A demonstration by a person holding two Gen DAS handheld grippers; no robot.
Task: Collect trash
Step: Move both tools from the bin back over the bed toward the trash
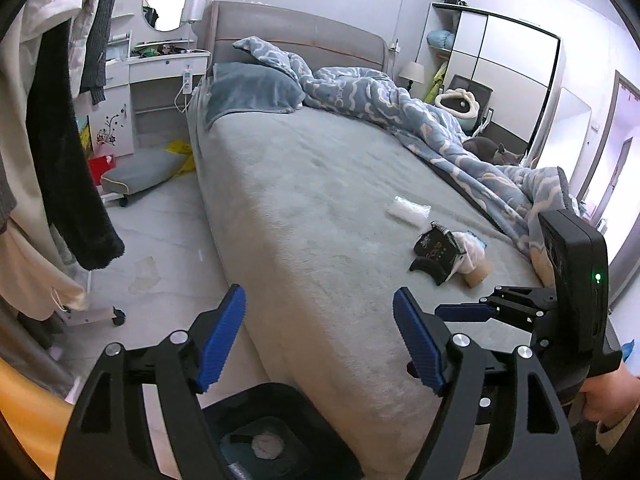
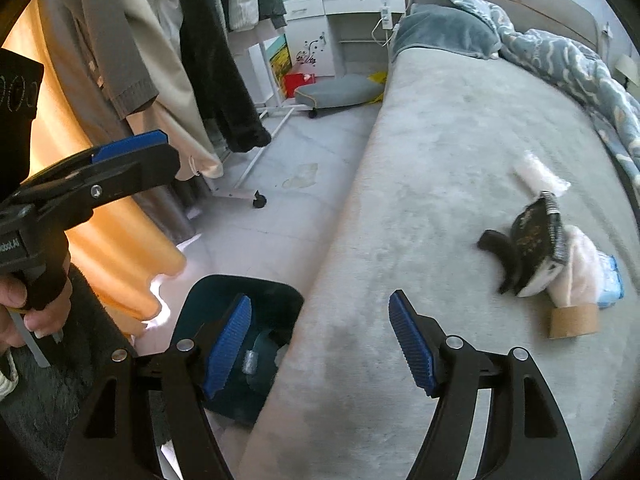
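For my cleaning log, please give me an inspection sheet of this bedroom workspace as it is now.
Surface: grey bed, sheet bare near the foot.
Job's things: clear plastic wrapper, black packet, white bag, cardboard roll on the bed; black bin on the floor beside it, some trash inside.
Clutter: grey cushion on floor.
Grippers: left hand-held gripper open, empty; right hand-held gripper open, empty.
Cables: white cord hanging at the desk.
Surroundings: hanging clothes, blue duvet, cat.

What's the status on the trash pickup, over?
Left tongs and right tongs open, empty. Black wrapper, clear plastic wrap, cardboard roll on bed. Trash bin below. Path unobstructed.
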